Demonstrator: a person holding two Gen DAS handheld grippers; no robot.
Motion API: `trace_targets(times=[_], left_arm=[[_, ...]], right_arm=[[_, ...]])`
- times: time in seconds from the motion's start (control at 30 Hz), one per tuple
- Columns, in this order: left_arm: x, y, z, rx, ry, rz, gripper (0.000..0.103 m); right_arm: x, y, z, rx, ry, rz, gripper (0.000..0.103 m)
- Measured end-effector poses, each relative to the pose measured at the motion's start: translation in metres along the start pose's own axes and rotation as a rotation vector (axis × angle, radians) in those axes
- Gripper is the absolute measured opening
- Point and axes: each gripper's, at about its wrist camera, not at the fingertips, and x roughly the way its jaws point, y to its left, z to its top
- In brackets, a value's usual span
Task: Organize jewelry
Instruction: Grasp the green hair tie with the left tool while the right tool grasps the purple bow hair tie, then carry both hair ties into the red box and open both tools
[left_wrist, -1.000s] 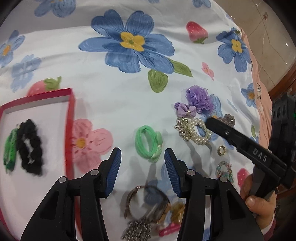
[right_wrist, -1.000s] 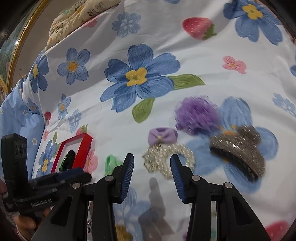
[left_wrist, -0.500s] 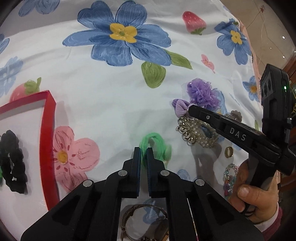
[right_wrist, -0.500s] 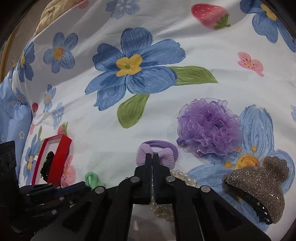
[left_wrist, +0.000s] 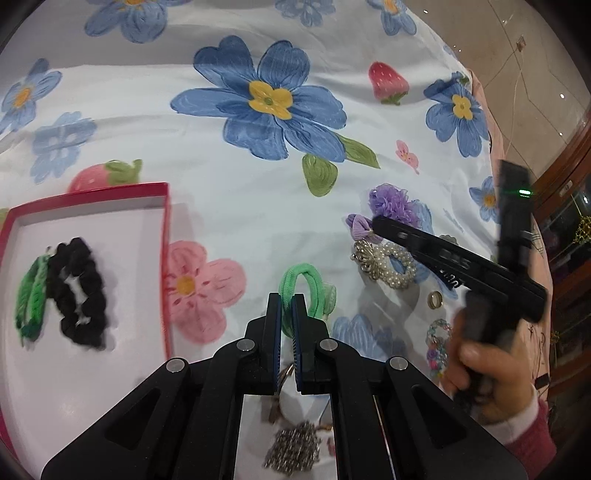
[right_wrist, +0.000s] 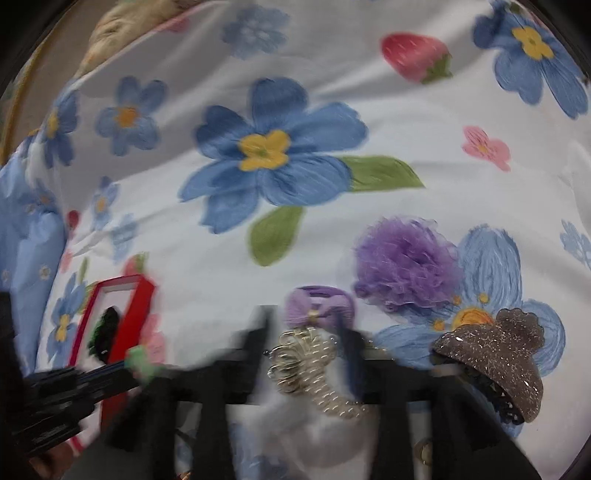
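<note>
My left gripper (left_wrist: 286, 308) is shut on a green hair tie (left_wrist: 308, 286) and holds it off the flowered sheet. A red-rimmed tray (left_wrist: 164, 236) at the left holds a black scrunchie (left_wrist: 79, 291) and a green tie (left_wrist: 31, 295). My right gripper (right_wrist: 308, 332) is blurred by motion; its fingers stand apart around the pearl and metal hair tie (right_wrist: 310, 369), just below the lilac bow tie (right_wrist: 319, 308). From the left wrist view its tip (left_wrist: 376, 223) sits at that bow (left_wrist: 360, 226) above the pearl tie (left_wrist: 388, 262).
A purple mesh flower (right_wrist: 406, 262) and a glittery brown claw clip (right_wrist: 495, 354) lie to the right. A ring (left_wrist: 434, 299), a beaded bracelet (left_wrist: 437, 347), a chain (left_wrist: 295, 446) and a watch lie near the front.
My left gripper has lifted the green tie off the sheet and drawn back. My right gripper has opened from shut and now blurs with motion over the pearl tie.
</note>
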Motion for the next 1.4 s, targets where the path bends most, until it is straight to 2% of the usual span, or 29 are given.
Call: trace_targets(times=[0.13,0.17,0.2,0.23,0.37,0.5,0.73,0.97,1.4], left_arm=[[-0.006,0.007,-0.005,-0.008,-0.001,-0.002,0.004],[-0.007,0.008,-0.006,-0.007,-0.001,0.0,0.004],[-0.007,0.009,-0.006,-0.006,0.0,0.002,0.004],[-0.007,0.01,-0.007,-0.006,0.0,0.003,0.004],[-0.012,0.015,-0.009,-0.014,-0.008,0.001,0.004],[-0.022,0.022,-0.012,-0.023,-0.026,0.007,0.004],[-0.057,0.055,-0.024,-0.078,-0.077,0.046,0.004],[-0.089,0.098,-0.046,-0.154,-0.107,0.097,0.004],[-0.114,0.158,-0.07,-0.248,-0.123,0.173,0.004]], right_arm=[[0.021,-0.006,-0.001,0.001,0.022,-0.018,0.065],[0.025,-0.006,-0.001,0.002,0.033,-0.011,0.06],[0.028,-0.006,-0.001,0.003,0.039,-0.008,0.045],[0.031,-0.005,-0.001,-0.001,0.045,-0.011,0.037],[0.024,-0.002,-0.001,-0.005,0.02,0.002,0.012],[0.008,0.009,-0.003,-0.018,-0.013,0.031,0.009],[-0.024,0.056,-0.017,-0.062,-0.035,0.164,0.009],[-0.035,0.117,-0.046,-0.107,-0.001,0.29,0.009],[-0.035,0.193,-0.081,-0.173,0.053,0.401,0.009]])
